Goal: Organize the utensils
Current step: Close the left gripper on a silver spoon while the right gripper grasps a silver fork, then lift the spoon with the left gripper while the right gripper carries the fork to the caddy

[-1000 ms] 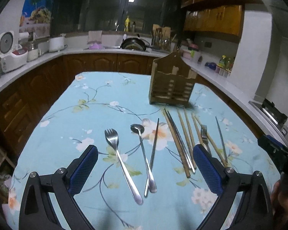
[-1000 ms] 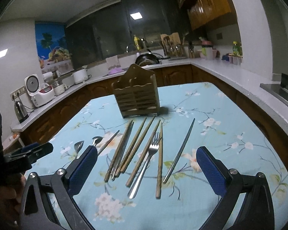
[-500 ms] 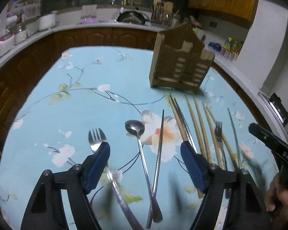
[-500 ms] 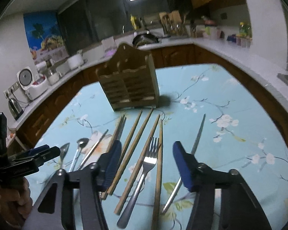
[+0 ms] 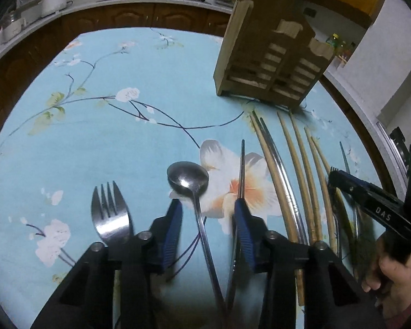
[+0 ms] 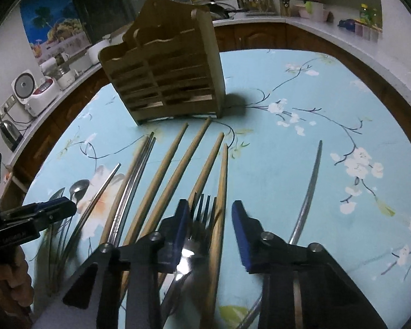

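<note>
left gripper (image 5: 207, 227): closing, spoon (image 5: 188, 178) handle between pads, no contact
right gripper (image 6: 209, 226): closing over fork (image 6: 202, 219), "DAS" on its side

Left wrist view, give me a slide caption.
Left claw closing astride a spoon handle on the floral tablecloth, fork beside it, wooden utensil holder beyond.

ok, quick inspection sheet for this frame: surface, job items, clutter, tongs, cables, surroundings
Surface: table under a blue floral cloth.
Job's things: wooden rack upright at the far side; spoon, two forks, wooden chopsticks and metal chopsticks lying flat.
Clutter: nothing seen.
Tongs: left tongs closing, spoon handle between the jaws, untouched; right tongs closing over the second fork and a chopstick, no contact visible.
Cables: nothing seen on the table.
Surroundings: counter with rice cooker and kettle.
</note>
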Available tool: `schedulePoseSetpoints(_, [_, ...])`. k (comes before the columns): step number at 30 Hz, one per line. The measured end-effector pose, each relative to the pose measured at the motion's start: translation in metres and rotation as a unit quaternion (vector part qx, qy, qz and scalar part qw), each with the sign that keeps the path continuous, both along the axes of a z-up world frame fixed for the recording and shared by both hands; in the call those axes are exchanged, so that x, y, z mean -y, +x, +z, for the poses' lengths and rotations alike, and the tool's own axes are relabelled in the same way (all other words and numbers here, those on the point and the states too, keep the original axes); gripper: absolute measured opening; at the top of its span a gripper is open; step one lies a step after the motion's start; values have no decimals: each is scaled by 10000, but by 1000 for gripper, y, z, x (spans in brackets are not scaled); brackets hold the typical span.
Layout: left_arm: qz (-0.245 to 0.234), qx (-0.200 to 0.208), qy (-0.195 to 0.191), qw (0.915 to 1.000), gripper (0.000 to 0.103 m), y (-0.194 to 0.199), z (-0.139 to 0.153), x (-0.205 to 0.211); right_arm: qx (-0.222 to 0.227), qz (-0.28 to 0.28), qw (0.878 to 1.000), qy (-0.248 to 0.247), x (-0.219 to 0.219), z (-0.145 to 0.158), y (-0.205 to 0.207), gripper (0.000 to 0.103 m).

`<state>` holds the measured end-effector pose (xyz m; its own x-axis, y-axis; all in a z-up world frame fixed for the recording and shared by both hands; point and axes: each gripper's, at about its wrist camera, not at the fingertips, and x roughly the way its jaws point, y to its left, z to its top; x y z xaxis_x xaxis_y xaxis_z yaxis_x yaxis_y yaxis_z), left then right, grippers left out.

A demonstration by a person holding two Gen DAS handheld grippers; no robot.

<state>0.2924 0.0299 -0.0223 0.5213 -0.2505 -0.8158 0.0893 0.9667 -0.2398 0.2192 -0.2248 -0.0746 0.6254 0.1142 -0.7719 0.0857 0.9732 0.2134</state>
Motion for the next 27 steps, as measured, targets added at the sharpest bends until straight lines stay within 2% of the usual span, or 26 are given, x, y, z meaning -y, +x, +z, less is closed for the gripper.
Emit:
schedulePoseSetpoints(3, [-59,63,122,9999,33,4,-3,5,34,41,10000,-77,-1,2,2,22])
schedulePoseSetpoints(4, [-71,85,172,9998,25,5,-4,7,68,39,9999,-95,-1,3,0,20])
schedulePoseSetpoints(5, [-61,75,194,9998,12,6,-6,8,107,33,9999,-95,-2,5,0,13])
schedulePoseSetpoints(7, [-101,39,89,9999,5,7,-8,6,170,14,9998,-87,-2,10,-1,5])
schedulePoseSetpoints(9, [-131,74,-6,9999,3,5,-7,3,229,-23,9997,-103,-1,15,-5,2])
schedulePoseSetpoints(14, [-215,375,-62,9990,2,-10,7,0,431,-102,9990,-13,3,31,-18,2])
schedulePoseSetpoints(27, [-188,1194,-653,9905,1,-63,69,-16,1338,-208,9907,-147,-1,103,-52,2])
